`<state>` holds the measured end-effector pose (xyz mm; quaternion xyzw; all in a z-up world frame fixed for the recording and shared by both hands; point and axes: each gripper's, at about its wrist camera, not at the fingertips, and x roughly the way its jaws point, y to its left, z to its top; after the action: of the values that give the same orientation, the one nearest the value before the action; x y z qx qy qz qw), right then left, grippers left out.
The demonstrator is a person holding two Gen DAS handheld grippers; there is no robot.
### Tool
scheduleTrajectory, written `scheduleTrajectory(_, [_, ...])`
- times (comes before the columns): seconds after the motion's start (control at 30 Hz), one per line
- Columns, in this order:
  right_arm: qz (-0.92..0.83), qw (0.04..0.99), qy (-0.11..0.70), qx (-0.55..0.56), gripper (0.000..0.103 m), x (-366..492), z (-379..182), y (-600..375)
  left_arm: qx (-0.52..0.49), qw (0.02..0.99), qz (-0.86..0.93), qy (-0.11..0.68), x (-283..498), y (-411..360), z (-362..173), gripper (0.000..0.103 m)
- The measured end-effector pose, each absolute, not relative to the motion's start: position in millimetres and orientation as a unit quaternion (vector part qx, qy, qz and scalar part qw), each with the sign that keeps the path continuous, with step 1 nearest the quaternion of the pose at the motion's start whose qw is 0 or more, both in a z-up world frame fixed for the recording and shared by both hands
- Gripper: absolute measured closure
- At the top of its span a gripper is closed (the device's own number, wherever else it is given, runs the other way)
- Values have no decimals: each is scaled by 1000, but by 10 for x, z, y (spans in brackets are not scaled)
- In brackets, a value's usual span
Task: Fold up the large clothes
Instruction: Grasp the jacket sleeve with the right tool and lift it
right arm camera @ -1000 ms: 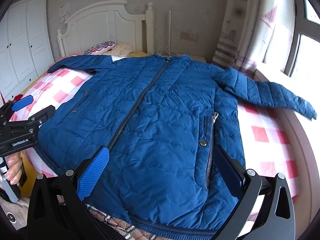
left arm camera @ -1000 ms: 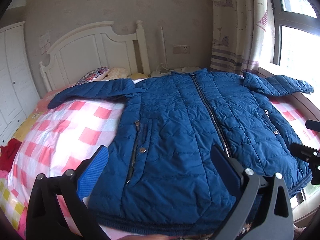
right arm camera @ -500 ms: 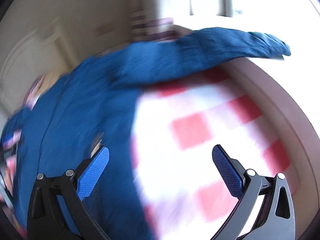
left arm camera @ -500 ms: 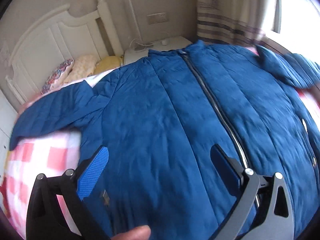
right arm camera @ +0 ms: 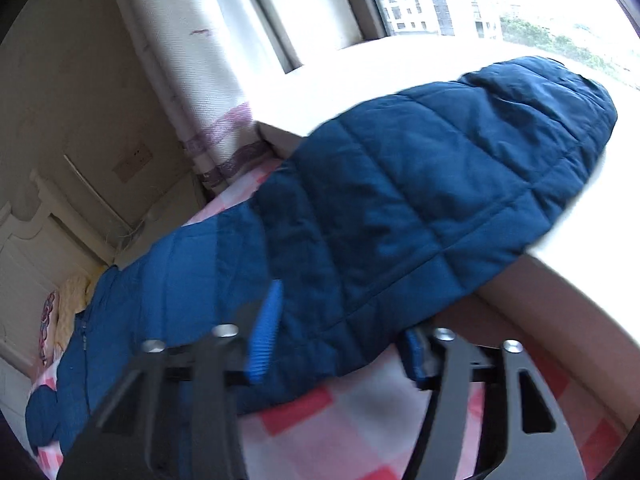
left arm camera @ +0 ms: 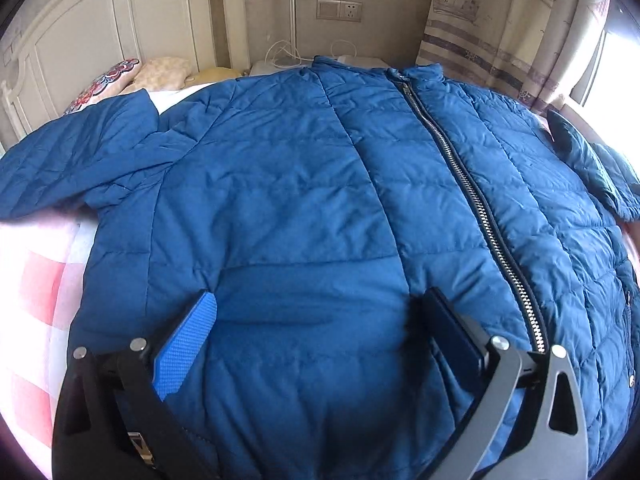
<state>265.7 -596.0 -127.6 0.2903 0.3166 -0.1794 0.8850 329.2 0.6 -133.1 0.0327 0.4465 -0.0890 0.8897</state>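
Observation:
A blue quilted jacket (left arm camera: 300,184) lies front up and zipped on the bed, collar toward the headboard. My left gripper (left arm camera: 320,300) stands wide open over its chest panel left of the zipper (left arm camera: 472,184), with its fingertips down on the fabric. In the right wrist view the jacket's right sleeve (right arm camera: 440,168) stretches out to the window sill. My right gripper (right arm camera: 344,320) is rolled to one side and its jaws are closing on the sleeve's near edge. The fabric fills the gap, with one blue pad (right arm camera: 264,332) on top and the other partly tucked beneath.
A pink-and-white checked sheet (right arm camera: 352,420) covers the bed. The white headboard (left arm camera: 100,20) and pillows (left arm camera: 160,74) are at the far end, with a bedside stand and cables (left arm camera: 280,62). The curtain (left arm camera: 492,36) and window sill (right arm camera: 360,80) run along the right side.
The left gripper moved forward and down over the jacket's chest. The right gripper swung out to the right sleeve, rolled over, and its jaws went from wide open to closing on the sleeve.

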Motion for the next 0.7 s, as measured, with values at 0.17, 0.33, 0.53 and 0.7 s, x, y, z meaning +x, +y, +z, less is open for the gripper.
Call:
scheduleTrajectory(0.17, [-77, 931, 300, 193, 59, 2836, -986, -5039, 33, 890, -90, 446, 3260, 26, -1331, 2])
scheduleTrajectory(0.33, [39, 932, 336, 132, 58, 2945, -970, -4192, 30, 890, -91, 445, 3246, 42, -1325, 2])
scheduleTrajectory(0.53, [88, 891, 424, 136, 11, 2929, -1265, -4021, 29, 891, -92, 444, 3247, 46, -1325, 2])
scheduleTrajectory(0.7, [75, 883, 370, 279, 9, 2284, -1227, -4760, 29, 891, -93, 444, 3240, 51, -1327, 2])
